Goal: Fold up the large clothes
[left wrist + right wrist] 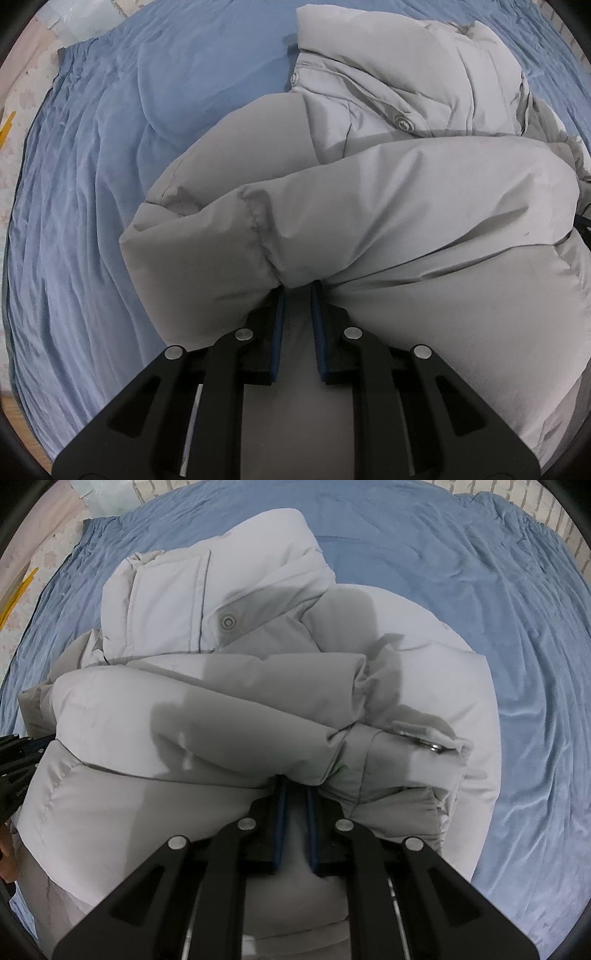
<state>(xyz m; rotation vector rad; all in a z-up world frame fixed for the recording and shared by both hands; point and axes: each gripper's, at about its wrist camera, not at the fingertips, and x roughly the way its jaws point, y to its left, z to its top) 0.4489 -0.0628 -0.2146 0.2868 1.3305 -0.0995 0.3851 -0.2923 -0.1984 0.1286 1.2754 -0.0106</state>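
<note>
A puffy grey coat (388,206) of smooth, matt woven cloth, stitched at the seams, lies on a blue sheet (92,206) of soft, faintly shiny, wrinkled fabric. Its snaps (228,621) look like dull metal. The tongs (298,291) are matt black plastic with blue pads (279,332) and bright metal pins (244,334).

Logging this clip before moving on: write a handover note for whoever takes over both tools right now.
Left tool: shut on the jacket, pinching a puffy fold at its near edge.
Right tool: shut on the jacket too, at the near edge, close by the cuff.
Jacket lies bunched on the blue sheet, sleeves laid across the body, snaps showing.
Done: sleeves brought in.
Left: probably carry the held edge over toward the collar, then let go and flatten.
</note>
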